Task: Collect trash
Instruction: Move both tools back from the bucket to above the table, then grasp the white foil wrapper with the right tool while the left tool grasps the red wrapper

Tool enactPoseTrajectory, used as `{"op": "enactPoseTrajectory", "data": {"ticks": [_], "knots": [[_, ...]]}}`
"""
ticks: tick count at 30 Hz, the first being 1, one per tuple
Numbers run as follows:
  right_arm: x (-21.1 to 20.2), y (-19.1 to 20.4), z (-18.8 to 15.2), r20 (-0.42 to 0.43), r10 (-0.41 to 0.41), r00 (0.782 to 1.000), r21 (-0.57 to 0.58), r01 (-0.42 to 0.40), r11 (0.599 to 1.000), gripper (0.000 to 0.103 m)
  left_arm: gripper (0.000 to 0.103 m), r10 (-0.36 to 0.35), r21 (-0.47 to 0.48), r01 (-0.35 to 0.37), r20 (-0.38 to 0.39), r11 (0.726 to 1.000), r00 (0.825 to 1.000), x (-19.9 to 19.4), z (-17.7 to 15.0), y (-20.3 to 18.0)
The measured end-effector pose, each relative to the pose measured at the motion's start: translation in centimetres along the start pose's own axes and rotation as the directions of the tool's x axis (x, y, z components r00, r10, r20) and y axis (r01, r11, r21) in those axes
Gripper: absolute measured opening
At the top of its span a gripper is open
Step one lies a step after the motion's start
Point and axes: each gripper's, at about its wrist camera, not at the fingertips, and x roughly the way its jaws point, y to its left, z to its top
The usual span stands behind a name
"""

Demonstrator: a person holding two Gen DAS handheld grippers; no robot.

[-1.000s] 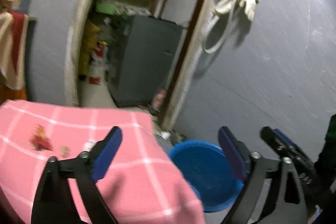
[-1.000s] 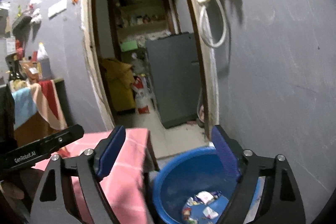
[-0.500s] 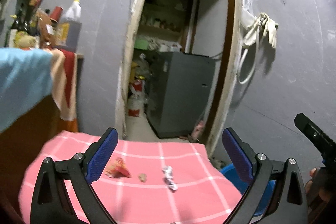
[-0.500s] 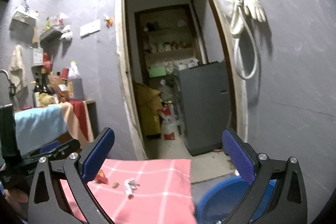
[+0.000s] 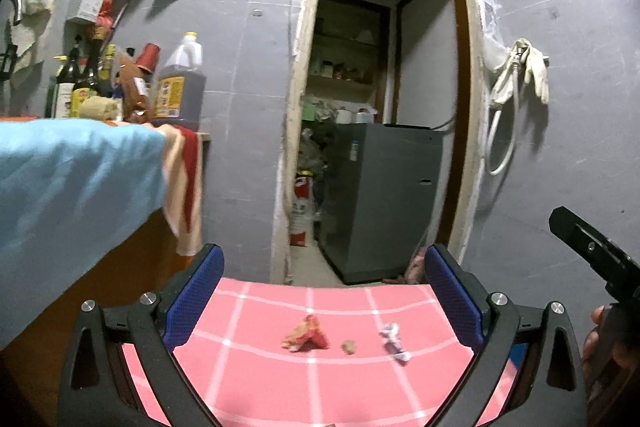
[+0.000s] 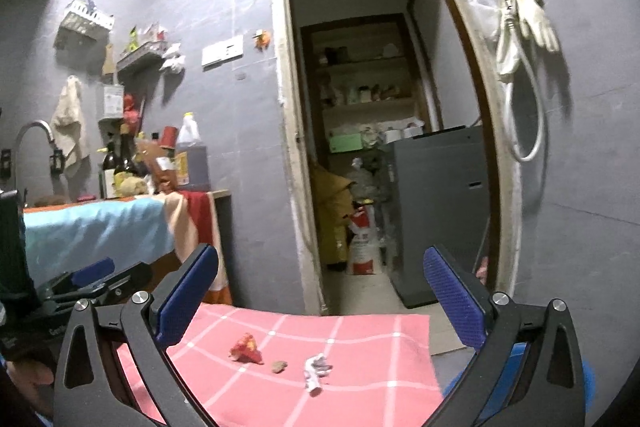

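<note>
A pink checked cloth (image 5: 320,379) covers a table (image 6: 352,383). On it lie a red-orange crumpled wrapper (image 5: 305,334) (image 6: 245,347), a small brown scrap (image 5: 349,347) (image 6: 279,366) and a white crumpled wrapper (image 5: 394,342) (image 6: 316,373). My left gripper (image 5: 320,301) is open and empty, raised above the near side of the cloth. My right gripper (image 6: 320,301) is open and empty, above the cloth's right part. The blue basin (image 6: 584,383) shows only as a sliver behind the right finger.
A counter (image 5: 60,179) draped in blue and striped cloths holds bottles (image 5: 180,87) on the left. An open doorway (image 5: 380,127) leads to a storeroom with a grey cabinet (image 5: 384,199). Gloves and a hose (image 5: 516,87) hang on the right wall.
Both grippers have lifted and swung left, away from the blue basin. The pink cloth with its three pieces of trash now lies in front of both. Both stayed open.
</note>
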Motion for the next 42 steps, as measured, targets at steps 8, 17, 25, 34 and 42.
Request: {"op": "enactPoseTrajectory", "data": {"ticks": [8,17,25,34,42], "knots": [[2.3,1.5,-2.4,-0.058,0.038,0.998,-0.007,-0.038,0.999,0.103,0.098,0.057,0.006,-0.057,-0.026,0.998,0.998,0.4,-2.1,2.3],[5.4,1.7,-5.5,-0.166,0.029,0.986,-0.022,-0.033,0.999,0.103,0.098,0.079,0.012,-0.079,-0.078,0.997,0.994,2.9,-4.2,4.0],[8.3,0.8,-8.3,-0.336,-0.015,0.942,-0.026,0.007,1.000,0.100,0.098,0.028,-0.037,-0.036,-0.213,0.999,0.977,6.4,-5.7,5.3],[12.2,0.2,-10.4,-0.516,0.010,0.856,-0.011,-0.019,1.000,0.069,0.093,-0.033,-0.069,0.009,-0.349,0.998,0.937,10.1,-6.8,5.3],[15.6,-0.2,-12.5,-0.660,0.045,0.750,0.023,-0.040,0.999,0.048,0.070,-0.101,-0.077,0.072,-0.496,0.994,0.863,14.3,-7.9,4.3]]}}
